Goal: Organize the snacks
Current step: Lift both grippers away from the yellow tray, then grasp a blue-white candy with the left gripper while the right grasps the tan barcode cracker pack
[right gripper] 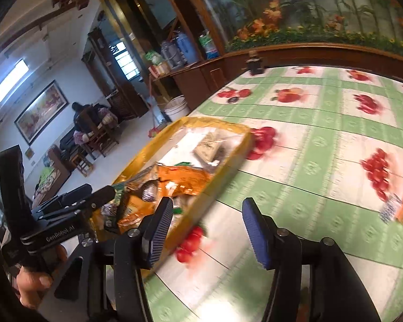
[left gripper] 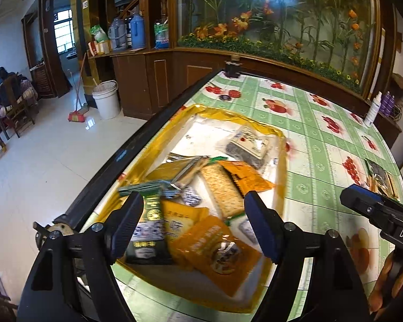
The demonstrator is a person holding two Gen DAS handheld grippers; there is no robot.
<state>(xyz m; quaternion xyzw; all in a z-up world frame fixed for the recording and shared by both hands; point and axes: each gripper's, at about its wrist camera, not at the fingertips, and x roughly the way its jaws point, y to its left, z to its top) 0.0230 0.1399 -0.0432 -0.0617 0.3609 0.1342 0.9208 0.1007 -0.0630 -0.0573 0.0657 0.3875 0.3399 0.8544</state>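
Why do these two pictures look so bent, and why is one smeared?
Both views are fisheye: the table edge bows. Left wrist view: mostly sharp, only the nearest snack packets soft, with glare on the floor. Right wrist view: motion blur smears the tablecloth and yellow tray.

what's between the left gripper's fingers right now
Nothing gripped: in the left wrist view the left gripper hangs open over the yellow tray, snack packets below.

Glossy foil and plastic snack packets (left gripper: 217, 252) lie in a shiny gold-rimmed tray (left gripper: 145, 161) on a smooth, wipe-clean printed tablecloth (left gripper: 322, 145). Behind them stand varnished wooden cabinets (left gripper: 147, 80), above a polished white floor (left gripper: 40, 161).
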